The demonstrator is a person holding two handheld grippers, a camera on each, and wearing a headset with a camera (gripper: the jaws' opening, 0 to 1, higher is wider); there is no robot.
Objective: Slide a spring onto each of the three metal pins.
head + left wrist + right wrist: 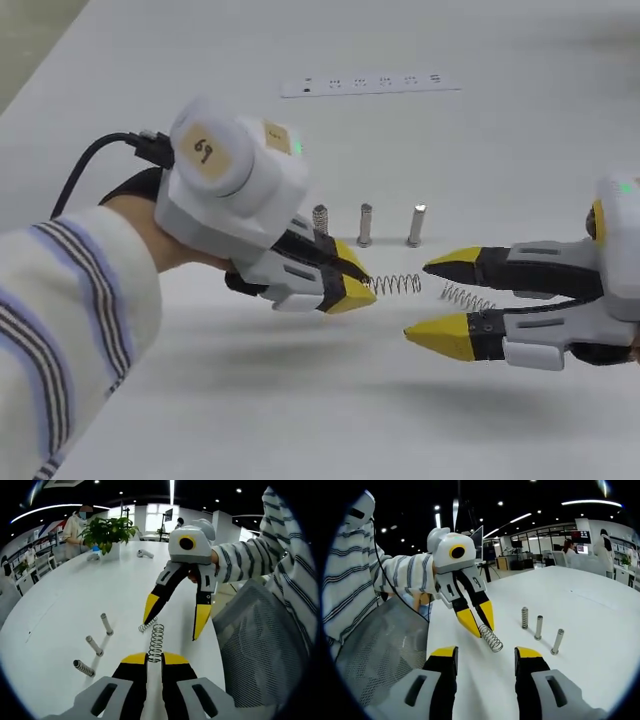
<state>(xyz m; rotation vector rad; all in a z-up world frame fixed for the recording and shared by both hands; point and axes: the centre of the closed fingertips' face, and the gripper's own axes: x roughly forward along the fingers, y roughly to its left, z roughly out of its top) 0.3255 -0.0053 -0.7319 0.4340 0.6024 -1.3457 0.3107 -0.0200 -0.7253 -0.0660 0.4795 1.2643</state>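
1. Left gripper [358, 290], centre of the head view: jaws pressed together, pinching one end of a spring [397, 285]. The spring sticks out level toward frame right.
2. Right gripper [416, 300], at frame right: jaws spread wide, gripping nothing. Its tips face the left gripper's tips, near but apart.
3. The held spring's free end points into the right gripper's gap, not at the pins.
4. Second spring [465, 297] lies loose on the white table [300, 400], between the right gripper's spread jaws. Contact with a jaw: cannot tell.
5. Leftmost pin [320, 212], middle pin [365, 225] and right pin [417, 225] stand upright in a row just above the tips.
   - The leftmost wears a third spring [320, 224] and is partly hidden by the left gripper's body.
   - The other two are bare.
6. Power strip [370, 85] sits upper centre, well apart.
7. In the left gripper view there is a potted plant [107, 530] upper left and a mesh chair [260, 645] at right.
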